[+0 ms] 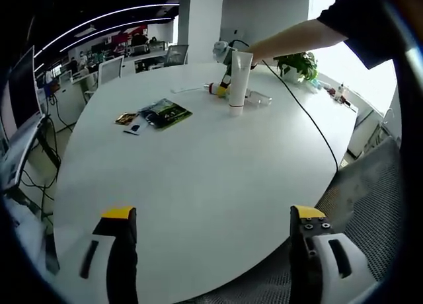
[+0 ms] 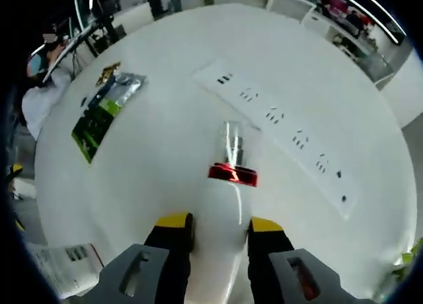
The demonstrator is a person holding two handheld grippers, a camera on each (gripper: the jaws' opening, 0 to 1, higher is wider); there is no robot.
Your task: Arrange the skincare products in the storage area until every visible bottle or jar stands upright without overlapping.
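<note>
Tube [image 1: 240,78] of white skincare cream stands on its cap at the far side of the table [image 1: 198,185], held by the right tool [image 2: 216,226], whose yellow-tipped jaws are closed against its two sides. In the right gripper view the tube fills the gap between those jaws. Beyond it, straight ahead of the tool, a small clear bottle with a red band [image 2: 232,160] lies on its side. The tube looks light and soft-walled, so a squeeze low on the body, near the stiffer cap end, should hold without buckling; its glossy skin may slip. The left tool [image 1: 211,218] is well back from the products, jaws wide apart and holding nothing.
</note>
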